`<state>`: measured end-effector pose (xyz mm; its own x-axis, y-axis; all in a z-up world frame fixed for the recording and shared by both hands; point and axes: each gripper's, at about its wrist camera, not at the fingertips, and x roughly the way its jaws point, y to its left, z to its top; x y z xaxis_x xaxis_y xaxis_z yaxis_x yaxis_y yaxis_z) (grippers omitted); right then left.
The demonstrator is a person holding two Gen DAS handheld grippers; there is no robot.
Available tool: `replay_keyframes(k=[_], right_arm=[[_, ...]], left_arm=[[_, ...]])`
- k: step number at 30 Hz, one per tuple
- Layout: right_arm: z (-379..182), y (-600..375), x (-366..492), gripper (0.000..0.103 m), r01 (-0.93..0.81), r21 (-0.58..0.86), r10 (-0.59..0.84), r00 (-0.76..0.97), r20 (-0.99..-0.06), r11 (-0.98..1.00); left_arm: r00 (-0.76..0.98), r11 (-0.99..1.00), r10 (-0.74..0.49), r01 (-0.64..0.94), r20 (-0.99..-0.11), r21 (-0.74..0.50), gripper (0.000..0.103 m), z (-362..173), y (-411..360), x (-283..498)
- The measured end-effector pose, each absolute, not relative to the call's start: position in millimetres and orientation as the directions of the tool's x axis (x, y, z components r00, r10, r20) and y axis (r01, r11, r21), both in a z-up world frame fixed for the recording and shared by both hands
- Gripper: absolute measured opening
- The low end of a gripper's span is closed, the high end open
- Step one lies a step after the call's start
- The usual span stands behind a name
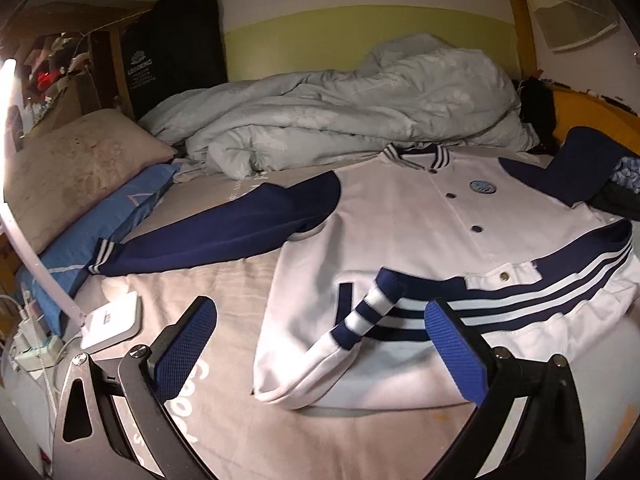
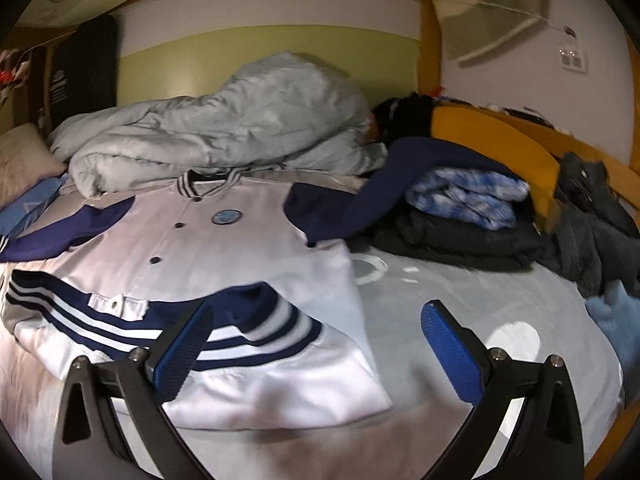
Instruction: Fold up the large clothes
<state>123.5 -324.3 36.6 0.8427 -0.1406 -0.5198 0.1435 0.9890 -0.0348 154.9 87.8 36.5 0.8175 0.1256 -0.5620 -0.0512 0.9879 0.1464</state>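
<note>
Jacket (image 1: 400, 216); lamp (image 1: 108, 320) leftward only

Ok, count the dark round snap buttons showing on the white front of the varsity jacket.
3 dark snap buttons: top, middle, and a metal-looking one at the folded-up hem. The fold may hide more on the white-and-navy varsity jacket.

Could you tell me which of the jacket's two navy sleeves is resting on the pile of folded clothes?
The sleeve at the picture's right drapes over the folded clothes; the other sleeve lies flat on the bed sheet, its striped cuff near the blue pillow.
</note>
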Motion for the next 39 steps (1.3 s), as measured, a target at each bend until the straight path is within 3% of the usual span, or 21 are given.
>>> replay_keyframes(k=[4, 11, 15, 19, 21, 24, 27, 31, 32, 36, 39], right_arm=[[26.7, -332.3, 132.4, 0.103, 0.116, -0.029, -0.111, 0.806, -0.581, 0.993], [-9.6, -316.9, 165.3, 0.103, 0.065, -0.167, -0.163, 0.713, -0.682, 0.984], [-23.3, -324.0, 188.7, 0.103, 0.139, -0.251, -0.276, 0.68, -0.679, 0.958], [-34.3, -350.8, 203.6, 0.103, 0.222, -0.19, -0.29, 0.635, -0.716, 0.956], [-33.6, -356.4, 202.1, 0.103, 0.231, -0.174, -0.284, 0.632, -0.721, 0.957], [-20.7, -355.0, 191.0, 0.103, 0.23, -0.187, -0.295, 0.665, -0.686, 0.955], [-4.4, -351.8, 172.5, 0.103, 0.193, -0.109, -0.215, 0.71, -0.671, 0.975], [5.9, -355.4, 146.4, 0.103, 0.137, 0.077, -0.043, 0.711, -0.702, 0.988], [5.9, -356.7, 144.7, 0.103, 0.134, 0.102, -0.023, 0.705, -0.709, 0.986], [1.7, -362.8, 140.2, 0.099, 0.149, 0.185, 0.033, 0.687, -0.726, 0.971], [-6.9, -372.0, 133.3, 0.092, 0.155, 0.26, 0.093, 0.668, -0.738, 0.953]], left_arm=[[0.789, 0.995, 0.083, -0.032, -0.609, 0.093, 0.103, 20.5, 100.7, 165.4], [0.693, 0.982, 0.184, -0.108, -0.697, 0.152, 0.103, -22.6, 121.0, 201.4], [0.683, 0.969, 0.24, -0.205, -0.69, 0.135, 0.103, -28.3, 140.5, 211.1], [0.658, 0.955, 0.279, -0.266, -0.699, 0.131, 0.101, -32.1, 156.4, 217.2], [0.647, 0.949, 0.289, -0.291, -0.706, 0.122, 0.083, -32.9, 164.5, 216.6], [0.646, 0.967, 0.161, -0.253, -0.746, -0.01, 0.067, -29.0, 176.3, 208.8], [0.641, 0.963, 0.022, -0.219, -0.767, -0.155, 0.065, -23.7, 182.2, 194.4], [0.6, 0.96, -0.03, -0.204, -0.799, -0.189, 0.064, -24.3, 174.4, 186.0], [0.587, 0.962, -0.02, -0.209, -0.809, -0.175, 0.058, -26.8, 172.2, 186.5], [0.534, 0.971, -0.015, -0.194, -0.846, -0.14, 0.018, -41.3, 165.7, 194.3], [0.568, 0.963, -0.013, -0.215, -0.823, -0.164, 0.009, -32.8, 169.9, 191.8]])
